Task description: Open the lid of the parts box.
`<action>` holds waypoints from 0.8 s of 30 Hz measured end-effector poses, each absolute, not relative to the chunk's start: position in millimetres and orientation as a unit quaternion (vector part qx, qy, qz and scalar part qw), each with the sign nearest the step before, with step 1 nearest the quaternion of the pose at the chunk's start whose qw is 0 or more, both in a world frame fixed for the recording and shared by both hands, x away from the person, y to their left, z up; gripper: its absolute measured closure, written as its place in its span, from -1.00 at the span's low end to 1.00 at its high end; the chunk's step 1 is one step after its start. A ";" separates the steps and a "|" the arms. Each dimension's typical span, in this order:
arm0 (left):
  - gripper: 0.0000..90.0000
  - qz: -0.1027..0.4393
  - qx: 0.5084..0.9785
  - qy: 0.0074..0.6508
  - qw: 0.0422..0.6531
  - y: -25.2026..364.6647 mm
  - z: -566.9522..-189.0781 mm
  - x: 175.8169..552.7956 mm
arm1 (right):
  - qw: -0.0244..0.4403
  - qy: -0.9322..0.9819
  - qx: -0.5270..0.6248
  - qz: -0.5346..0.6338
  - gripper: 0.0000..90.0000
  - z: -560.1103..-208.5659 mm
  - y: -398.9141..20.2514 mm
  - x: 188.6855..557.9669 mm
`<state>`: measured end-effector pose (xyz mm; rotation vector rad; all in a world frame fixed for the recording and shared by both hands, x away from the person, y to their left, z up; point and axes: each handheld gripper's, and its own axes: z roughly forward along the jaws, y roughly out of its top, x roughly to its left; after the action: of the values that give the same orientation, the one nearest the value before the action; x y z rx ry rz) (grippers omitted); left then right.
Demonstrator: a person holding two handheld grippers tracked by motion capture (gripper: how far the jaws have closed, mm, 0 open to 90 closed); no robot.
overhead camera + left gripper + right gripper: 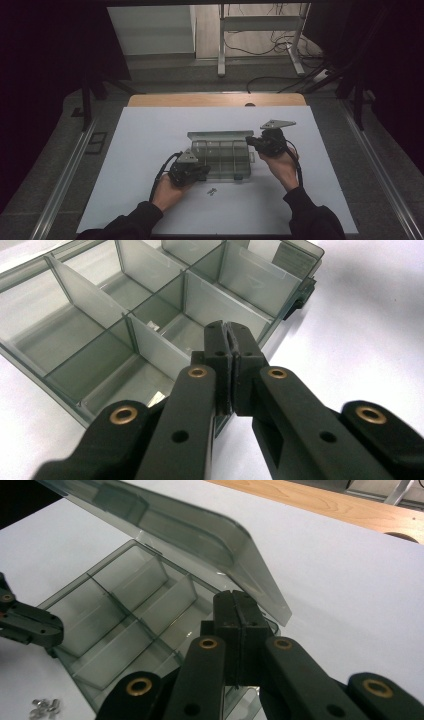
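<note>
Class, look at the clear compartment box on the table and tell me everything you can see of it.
The compartment box looks like smoke-tinted see-through plastic, a shallow tray split by thin dividers into compartments. Its hinged lid stands open, tilted up at the far side. A dark latch sits on one edge. It lies flat near the middle of the white table. Most compartments look empty; a small pale bit lies in one. Whether either shut gripper touches it is unclear.

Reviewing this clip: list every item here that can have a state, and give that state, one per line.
Compartment box: lid open, flat on the white table.
Lid: raised, tilted back over the far side.
Compartments: mostly empty; a small pale bit lies in one.
Small metal parts: loose on the table in front of the box.
Left gripper: shut, nothing between the pads.
Right gripper: shut, holding nothing.
</note>
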<state>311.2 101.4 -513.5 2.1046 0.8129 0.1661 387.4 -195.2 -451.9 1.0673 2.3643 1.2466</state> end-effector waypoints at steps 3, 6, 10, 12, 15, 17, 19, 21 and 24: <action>0.97 0.066 0.842 0.325 0.426 101.6 -513.5 311.4 | 0.132 0.815 0.369 0.427 0.98 -453.2 -194.5 389.5; 0.97 0.065 0.842 0.325 0.426 101.7 -513.5 311.5 | 0.133 0.816 0.369 0.425 0.98 -454.4 -193.0 393.6; 0.97 0.065 0.842 0.325 0.425 101.6 -513.3 311.6 | 0.134 0.816 0.370 0.424 0.98 -455.3 -192.2 397.8; 0.97 0.065 0.843 0.324 0.425 101.6 -513.2 311.6 | 0.134 0.816 0.371 0.424 0.98 -455.5 -192.0 398.5; 0.97 0.065 0.843 0.325 0.424 101.5 -513.1 311.6 | 0.135 0.816 0.372 0.422 0.98 -457.0 -191.7 401.9; 0.97 0.066 0.844 0.324 0.423 101.4 -513.0 311.6 | 0.136 0.815 0.372 0.422 0.98 -457.6 -191.6 403.9; 0.97 0.066 0.844 0.324 0.423 101.4 -512.9 311.7 | 0.137 0.815 0.372 0.422 0.98 -458.2 -191.6 405.8; 0.97 0.066 0.844 0.324 0.422 101.4 -512.8 311.7 | 0.137 0.815 0.374 0.421 0.98 -458.6 -191.3 408.0; 0.97 0.066 0.844 0.324 0.422 101.3 -512.7 311.6 | 0.138 0.814 0.375 0.421 0.98 -459.8 -190.9 411.4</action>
<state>311.6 101.3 -512.7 2.1146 0.8118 0.1656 411.4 -190.9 -459.8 1.0848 2.3546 1.2171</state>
